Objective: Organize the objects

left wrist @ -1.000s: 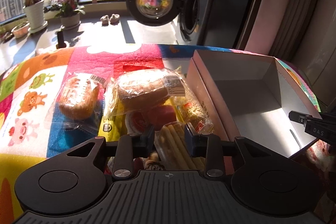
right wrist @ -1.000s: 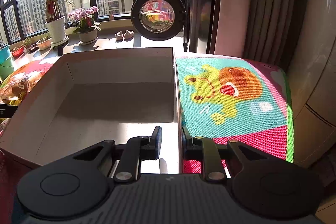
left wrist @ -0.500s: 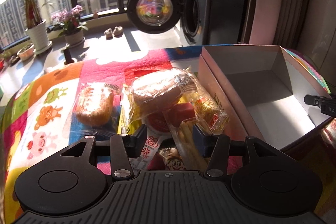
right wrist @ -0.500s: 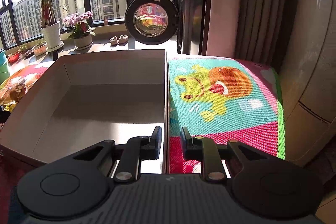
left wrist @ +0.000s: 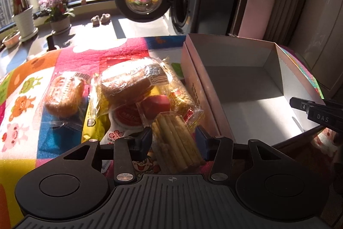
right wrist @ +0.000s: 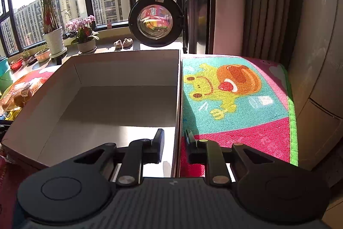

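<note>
One box (left wrist: 242,87), two bread packs (left wrist: 128,83) (left wrist: 64,96), perhaps five smaller snacks (left wrist: 178,138).

Legible markings, left wrist view:

1. "DAS" in pale capitals on a black gripper part (left wrist: 322,117) entering from the right edge, over the box's near corner.
2. Barcode label (left wrist: 157,75), black bars on white, on the clear wrapper of the large bread packet; digits beside it too small to read.
3. Barcode strip (left wrist: 82,76) on the smaller bread packet's wrapper; unreadable.
4. Round red seal with pale characters on a white snack packet (left wrist: 126,116); red print below it, neither readable.
5. Vertical print on the box's outer side wall (left wrist: 196,92); too blurred to read.

Right wrist view: no readable text.
</note>
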{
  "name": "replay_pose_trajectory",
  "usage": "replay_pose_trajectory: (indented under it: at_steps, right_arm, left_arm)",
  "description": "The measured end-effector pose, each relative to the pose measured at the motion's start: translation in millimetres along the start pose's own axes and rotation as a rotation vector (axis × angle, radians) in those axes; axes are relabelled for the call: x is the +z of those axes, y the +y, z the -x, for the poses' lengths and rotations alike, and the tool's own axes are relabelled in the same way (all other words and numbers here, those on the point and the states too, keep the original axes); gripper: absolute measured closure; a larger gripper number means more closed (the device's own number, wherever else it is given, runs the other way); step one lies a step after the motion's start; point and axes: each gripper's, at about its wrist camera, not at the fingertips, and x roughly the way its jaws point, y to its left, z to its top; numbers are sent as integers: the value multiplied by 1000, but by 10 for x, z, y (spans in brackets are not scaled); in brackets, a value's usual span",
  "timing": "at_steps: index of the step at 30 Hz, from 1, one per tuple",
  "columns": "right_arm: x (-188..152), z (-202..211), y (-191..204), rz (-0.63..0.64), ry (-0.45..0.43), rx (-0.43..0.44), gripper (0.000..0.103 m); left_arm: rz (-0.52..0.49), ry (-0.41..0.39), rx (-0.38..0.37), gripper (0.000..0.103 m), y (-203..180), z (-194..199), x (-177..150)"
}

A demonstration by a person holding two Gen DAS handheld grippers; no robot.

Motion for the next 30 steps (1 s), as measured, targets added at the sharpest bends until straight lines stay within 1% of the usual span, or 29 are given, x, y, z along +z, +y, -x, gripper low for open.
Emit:
replay_pose_trajectory:
  at_steps: [5, 9, 10, 13, 15, 17, 20, 21, 24, 26, 27, 29, 30]
  right_arm:
    - [-2, -4, 16, 3, -5, -1, 84]
    - [4, -19, 58, 2, -1, -14, 82]
    - [-1, -14, 67, 2, -2, -20, 82]
    - [-9, 10, 73, 3, 2, -24, 82]
    - [-9, 24, 84, 11, 4, -28, 82]
    - [-14, 35, 93, 12, 5, -29, 82]
    - [-22, 50, 83, 6, 4, -23, 82]
    - [-27, 53, 84, 5, 3, -23, 82]
    - [-30, 54, 82, -1, 1, -22, 82]
    - [-29, 56, 80, -5, 0, -22, 82]
    - [-30, 57, 79, -6, -1, -22, 82]
    - [-31, 58, 78, -7, 0, -22, 82]
    - [-38, 65, 80, -8, 1, -23, 81]
  left_arm:
    - [-36, -26, 9, 52, 55, 69, -32]
    - [0, 10, -5, 55, 1, -12, 25]
    - [15, 1, -7, 58, -19, -36, 32]
    - [54, -2, -10, 58, 38, -94, 67]
    - [38, -9, -15, 58, 45, -93, 56]
    - [13, -14, -13, 61, 30, -54, 34]
    - [-28, -49, 14, 72, 9, 80, -35]
    - [-34, -63, 14, 95, 32, 120, -36]
    - [-26, -48, 3, 95, 118, 224, -78]
    - [-44, 0, 13, 95, 123, 196, -102]
    - [-34, 24, 12, 95, 125, 161, -113]
    - [41, 53, 5, 95, 162, 82, -127]
    - [96, 49, -11, 94, 213, 83, -123]
